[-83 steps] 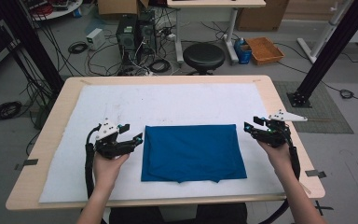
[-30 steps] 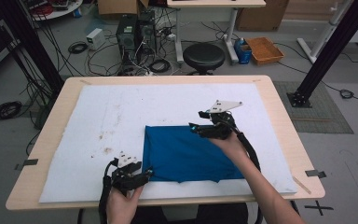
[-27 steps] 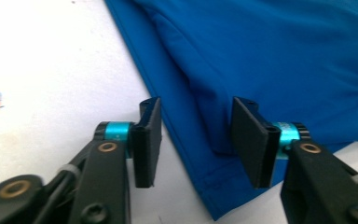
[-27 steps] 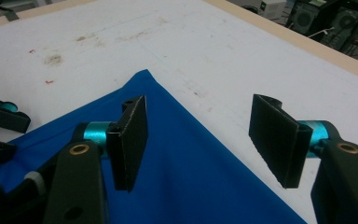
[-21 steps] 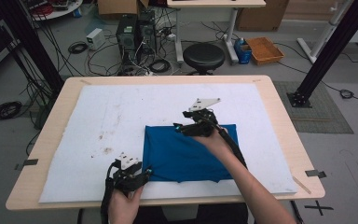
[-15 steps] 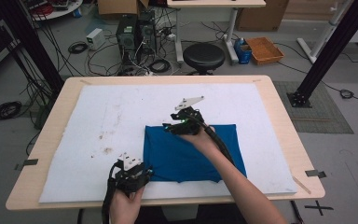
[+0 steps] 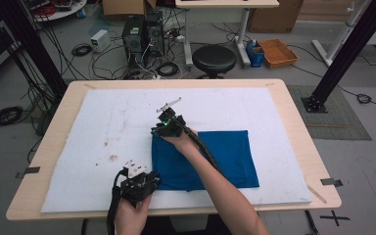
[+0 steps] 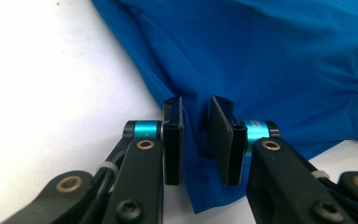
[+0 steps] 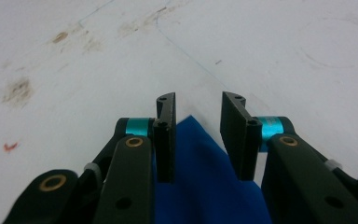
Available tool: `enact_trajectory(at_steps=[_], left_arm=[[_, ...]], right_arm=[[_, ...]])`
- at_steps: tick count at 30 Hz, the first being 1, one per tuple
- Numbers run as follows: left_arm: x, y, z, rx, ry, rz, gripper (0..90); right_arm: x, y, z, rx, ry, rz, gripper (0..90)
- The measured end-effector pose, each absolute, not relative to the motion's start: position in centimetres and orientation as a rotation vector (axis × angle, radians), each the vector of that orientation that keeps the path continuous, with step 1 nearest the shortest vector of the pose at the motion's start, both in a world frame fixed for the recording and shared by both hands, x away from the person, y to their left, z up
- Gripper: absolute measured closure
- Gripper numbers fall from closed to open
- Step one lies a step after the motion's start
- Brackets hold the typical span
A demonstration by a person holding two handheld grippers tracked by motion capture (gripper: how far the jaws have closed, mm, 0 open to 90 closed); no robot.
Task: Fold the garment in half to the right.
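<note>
Right tool [image 7: 162, 128] now across at far-left corner of blue cloth [image 7: 225, 156], jaws just closing, corner between, ungripped. Left tool [image 7: 144, 182] likewise unclenched, closing astride near-left corner. Cloth flat on bench [image 7: 293, 112]; grasp and fold pending.

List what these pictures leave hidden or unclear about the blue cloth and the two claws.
- Blue cloth: in the high view the right forearm hides its middle.
- Left claw: jaws have just been closing; cloth lies between, pad contact unclear.
- Right claw: jaws closing over the cloth's corner, grip unclear.
- Brown stains: too small to identify.
</note>
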State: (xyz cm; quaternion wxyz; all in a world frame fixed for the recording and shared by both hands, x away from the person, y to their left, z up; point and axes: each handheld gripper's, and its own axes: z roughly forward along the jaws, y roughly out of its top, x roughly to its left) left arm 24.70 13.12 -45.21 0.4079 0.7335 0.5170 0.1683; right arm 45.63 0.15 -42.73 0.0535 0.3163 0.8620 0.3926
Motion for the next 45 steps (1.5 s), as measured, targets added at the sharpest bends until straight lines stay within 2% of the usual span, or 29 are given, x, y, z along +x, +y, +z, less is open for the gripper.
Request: enact_trajectory(at_steps=[5, 7, 9, 14, 20, 25, 32, 40, 45], left_arm=[[24.7, 13.2, -45.2, 1.851, 1.295, 0.417, 75.3], [24.7, 13.3, -45.2, 1.852, 1.291, 0.413, 75.4], [24.7, 13.3, -45.3, 1.849, 1.287, 0.412, 76.4], [24.8, 13.6, -45.1, 1.842, 1.266, 0.398, 84.2], [24.6, 13.6, -44.1, 1.823, 1.226, 0.409, 86.0], [24.6, 12.1, -42.2, 1.784, 1.153, 0.393, 86.0], [25.2, 7.6, -40.1, 1.799, 1.017, 0.304, 86.0], [26.9, 1.6, -39.6, 1.821, 0.910, 0.185, 86.0], [27.9, -2.3, -39.9, 1.862, 0.858, 0.155, 86.0]], right_arm=[[46.0, 1.5, -43.7, 0.936, 2.644, 1.101, 68.7], [46.0, 1.8, -44.0, 0.906, 2.663, 1.077, 80.7], [45.9, 2.0, -44.1, 0.856, 2.664, 1.065, 87.5], [45.8, 1.6, -43.2, 0.834, 2.644, 1.089, 88.0], [45.3, -0.3, -40.5, 0.830, 2.593, 1.205, 88.0], [45.1, -3.6, -37.9, 0.824, 2.579, 1.304, 88.0], [44.8, -9.7, -35.1, 0.839, 2.556, 1.359, 88.0], [45.0, -17.0, -34.2, 0.914, 2.527, 1.324, 88.1], [45.1, -21.1, -34.4, 0.960, 2.515, 1.291, 88.1]])
